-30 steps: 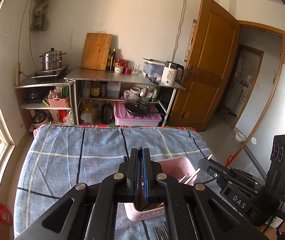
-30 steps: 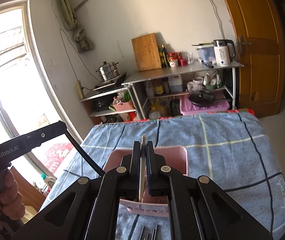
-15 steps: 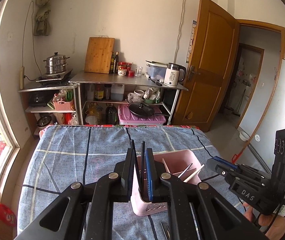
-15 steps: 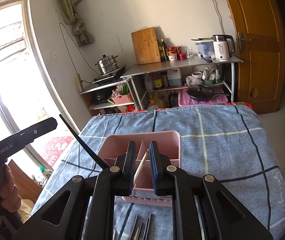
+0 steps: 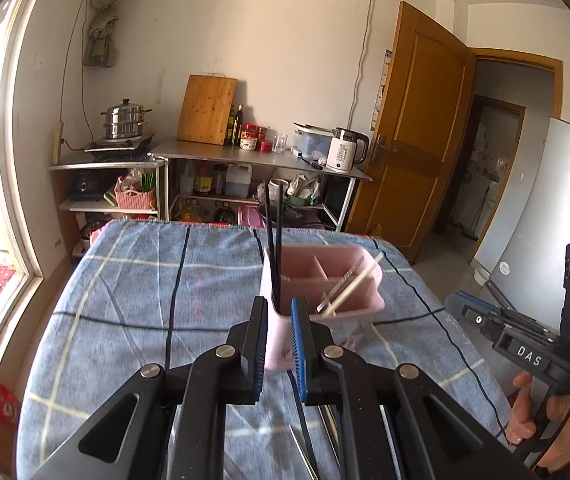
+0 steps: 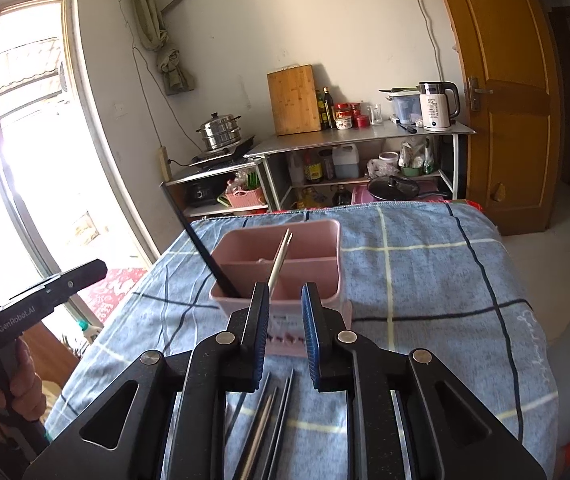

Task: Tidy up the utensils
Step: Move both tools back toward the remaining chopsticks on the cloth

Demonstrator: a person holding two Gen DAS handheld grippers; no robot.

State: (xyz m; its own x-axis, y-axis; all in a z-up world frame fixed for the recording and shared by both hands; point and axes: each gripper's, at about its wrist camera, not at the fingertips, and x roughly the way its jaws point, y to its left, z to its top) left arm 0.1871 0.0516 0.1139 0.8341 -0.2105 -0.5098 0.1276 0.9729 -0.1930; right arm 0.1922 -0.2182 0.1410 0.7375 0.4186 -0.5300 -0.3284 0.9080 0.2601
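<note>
Right gripper is opening, nothing between its jaws; left gripper stands narrow and empty, both near the pink caddy of chopsticks.

Both grippers let go: left gripper released the black chopsticks into the pink caddy, and right gripper, jaws opening, dropped the pale chopstick in. Both pulled back from the caddy.

Kettle, cutting board, steamer
</note>
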